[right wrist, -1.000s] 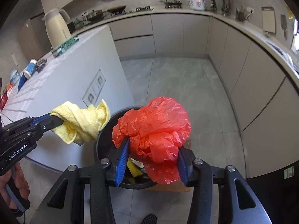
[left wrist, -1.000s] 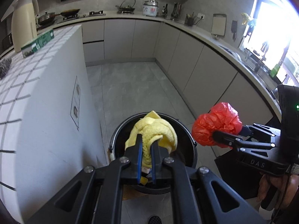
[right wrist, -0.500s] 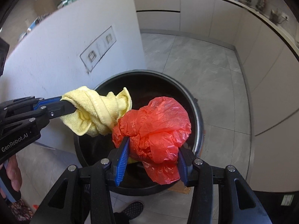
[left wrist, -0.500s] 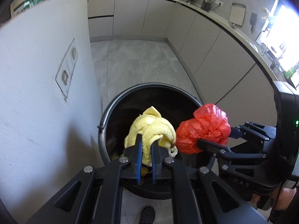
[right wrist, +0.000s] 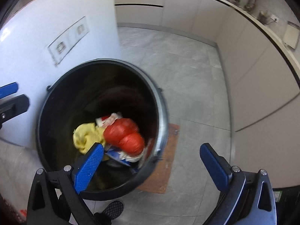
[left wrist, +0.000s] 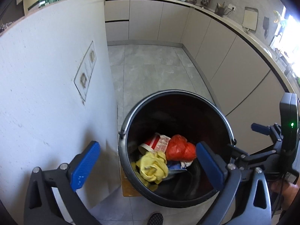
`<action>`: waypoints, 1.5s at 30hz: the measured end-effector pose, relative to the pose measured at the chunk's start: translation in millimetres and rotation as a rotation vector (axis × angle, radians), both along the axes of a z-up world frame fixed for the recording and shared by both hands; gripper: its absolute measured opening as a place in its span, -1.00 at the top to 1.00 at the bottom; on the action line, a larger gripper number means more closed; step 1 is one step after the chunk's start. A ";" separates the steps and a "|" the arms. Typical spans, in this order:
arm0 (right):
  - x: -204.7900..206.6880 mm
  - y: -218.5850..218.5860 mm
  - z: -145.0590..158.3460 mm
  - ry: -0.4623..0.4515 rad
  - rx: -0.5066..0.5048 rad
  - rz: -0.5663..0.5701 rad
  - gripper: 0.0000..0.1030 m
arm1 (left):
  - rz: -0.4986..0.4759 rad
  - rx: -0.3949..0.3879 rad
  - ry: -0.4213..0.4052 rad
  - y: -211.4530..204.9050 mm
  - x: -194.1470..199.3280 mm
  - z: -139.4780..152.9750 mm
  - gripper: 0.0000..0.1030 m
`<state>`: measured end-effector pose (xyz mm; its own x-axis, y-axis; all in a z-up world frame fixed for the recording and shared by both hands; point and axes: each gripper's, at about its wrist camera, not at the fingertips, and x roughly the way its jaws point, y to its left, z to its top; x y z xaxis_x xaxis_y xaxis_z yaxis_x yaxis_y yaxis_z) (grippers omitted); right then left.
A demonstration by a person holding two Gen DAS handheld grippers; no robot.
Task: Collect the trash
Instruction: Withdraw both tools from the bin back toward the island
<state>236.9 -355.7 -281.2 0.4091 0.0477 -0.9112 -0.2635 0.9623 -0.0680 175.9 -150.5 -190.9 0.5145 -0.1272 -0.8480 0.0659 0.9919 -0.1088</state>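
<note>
Both tools, left tool (left wrist: 148, 161) and right tool (right wrist: 151, 161), have just sprung wide, empty; below them the crumpled yellow cloth (left wrist: 152, 166) and red plastic bag (left wrist: 180, 148) lie inside the round black bin (left wrist: 131, 118), dropped.

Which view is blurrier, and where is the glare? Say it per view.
Right wrist view: motion-smeared, the bin rim and the red bag soft. Left wrist view: sharper, the yellow cloth crisp, but the window at upper right is blown out white. Both bend straight counters into curves.

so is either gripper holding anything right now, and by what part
Nothing is held. The left gripper and right gripper have just been opening, with no item gripped. The yellow cloth and red bag lie in the bin.
</note>
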 end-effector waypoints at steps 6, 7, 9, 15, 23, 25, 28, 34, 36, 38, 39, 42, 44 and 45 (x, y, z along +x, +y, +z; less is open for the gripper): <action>-1.8 -10.5 12.4 -0.020 0.005 -0.042 -1.00 | 0.000 0.005 -0.015 3.0 10.8 1.9 -0.99; -2.5 -12.4 14.5 -0.021 0.008 -0.048 -1.00 | -0.001 0.001 -0.016 2.6 10.5 3.3 -0.99; -1.9 -12.8 17.3 -0.022 0.006 -0.069 -1.00 | -0.006 0.000 -0.021 1.1 13.4 3.9 -0.99; -4.8 -22.2 28.4 -0.034 0.037 -0.142 -1.00 | -0.031 0.004 -0.036 -4.9 13.6 13.8 -0.99; -14.0 -26.7 55.6 -0.072 0.057 -0.175 -1.00 | -0.053 -0.011 -0.079 -8.0 5.8 40.7 -0.99; -16.6 -26.4 64.7 -0.084 0.070 -0.181 -1.00 | -0.058 -0.016 -0.093 -7.2 2.9 49.8 -0.99; -20.8 -26.3 81.6 -0.115 0.082 -0.192 -1.00 | -0.059 -0.018 -0.112 -4.6 -1.6 63.8 -0.99; -30.8 -18.6 116.2 -0.179 0.089 -0.205 -1.00 | -0.064 -0.034 -0.157 6.0 -7.8 90.5 -0.99; -34.5 -13.8 127.2 -0.197 0.086 -0.207 -1.00 | -0.065 -0.041 -0.174 11.8 -11.0 99.3 -0.99; -38.9 -9.1 138.7 -0.216 0.089 -0.210 -1.00 | -0.067 -0.052 -0.183 18.2 -15.0 106.5 -0.99; -40.6 -7.2 143.3 -0.222 0.090 -0.211 -1.00 | -0.065 -0.056 -0.191 23.0 -17.5 110.9 -0.99; -48.2 4.9 159.2 -0.249 0.094 -0.212 -1.00 | -0.059 -0.061 -0.212 37.3 -24.1 121.0 -0.99; -52.8 14.7 169.9 -0.268 0.100 -0.211 -1.00 | -0.050 -0.062 -0.219 48.1 -27.0 124.6 -0.99; -53.8 18.5 173.9 -0.274 0.101 -0.210 -1.00 | -0.044 -0.065 -0.224 55.2 -28.7 127.1 -0.99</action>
<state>183.2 -337.3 -107.3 0.6483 0.0211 -0.7611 -0.0449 0.9989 -0.0106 147.2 -95.3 -63.8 0.6818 -0.2042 -0.7025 0.1383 0.9789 -0.1504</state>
